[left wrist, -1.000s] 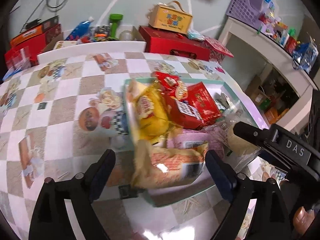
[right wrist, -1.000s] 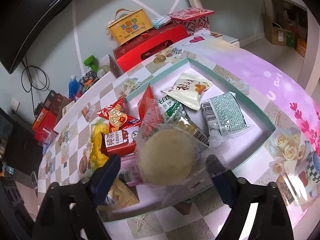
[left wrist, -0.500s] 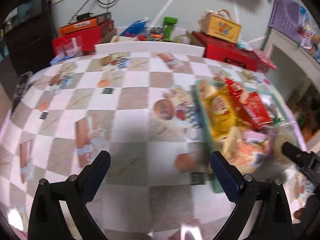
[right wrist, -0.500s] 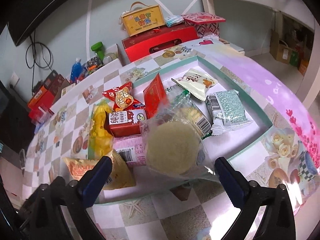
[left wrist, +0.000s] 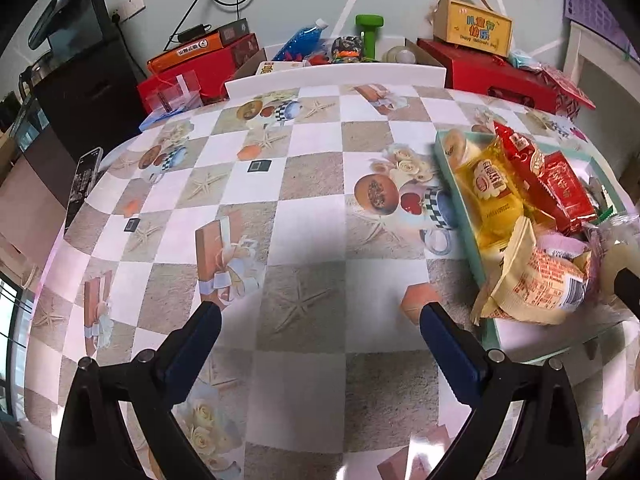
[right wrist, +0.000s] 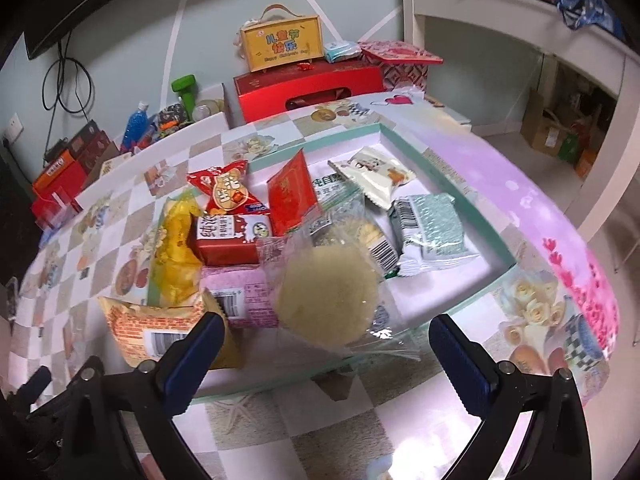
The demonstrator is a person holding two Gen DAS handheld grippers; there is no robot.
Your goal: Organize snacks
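Left gripper [left wrist: 320, 316]: we see its jaws spread wide with nothing between them; they have just been opening. It hangs over bare checkered tablecloth [left wrist: 248, 200].
Right gripper [right wrist: 326, 330]: we see its jaws wide apart as well, just opened, gripping nothing. The round pale cake [right wrist: 328, 296] in clear wrap lies in front of the gap; neither pad presses on it.
Tray [right wrist: 448, 178]: a shallow white tray with a mint rim on the table, filling the middle of the right view; in the left view it sits at 3 o'clock.
Snacks: all lie in the tray. The round cake is at its 6 o'clock edge, its wrap spilling over the rim.
Tan packet [right wrist: 160, 328]: at the tray's 8 o'clock corner, leaning over the rim.
Yellow packet [right wrist: 176, 252]: along the 9 o'clock side.
Red carton [right wrist: 228, 238]: just beside the yellow packet, with a pink packet [right wrist: 240, 296] at its 6 o'clock.
Red bags: one with a twisted top [right wrist: 226, 192] at 11 o'clock, one standing tilted [right wrist: 292, 196] near the middle.
Pale green packet [right wrist: 430, 232]: at 3 o'clock from the cake.
White packet [right wrist: 376, 176]: at 1 o'clock.
Beyond the table: a yellow gift box [right wrist: 282, 42] on a red box [right wrist: 308, 88] at 12 o'clock.
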